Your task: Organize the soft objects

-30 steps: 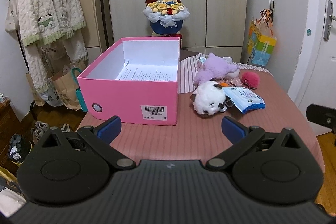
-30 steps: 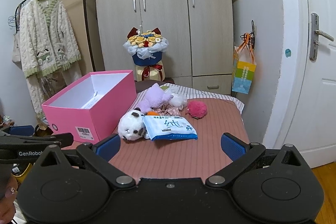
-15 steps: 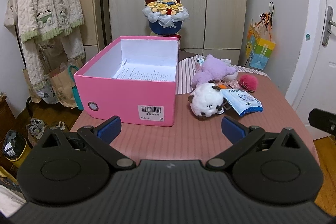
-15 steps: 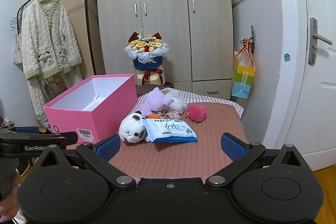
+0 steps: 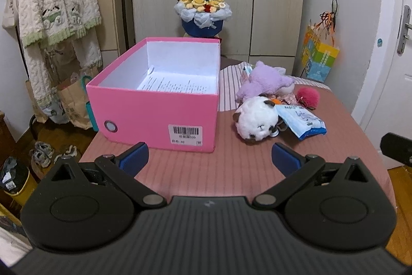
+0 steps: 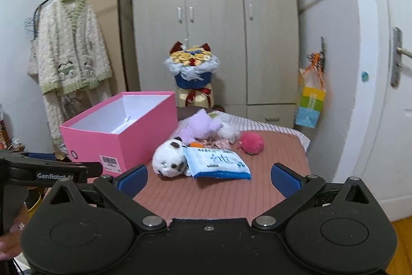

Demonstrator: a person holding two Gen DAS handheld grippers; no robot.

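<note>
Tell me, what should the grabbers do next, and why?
Probably reach the right gripper forward to the white plush. Both grippers are open and empty, the pink box holds only a paper sheet, and that toy lies nearest.

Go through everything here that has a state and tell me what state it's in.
Pink box: lid off, only a printed sheet inside.
Wardrobe doors: closed.
Room door: closed.
Left tongs: open, empty.
Right tongs: open, empty.
Blue packet: looks sealed.
</note>
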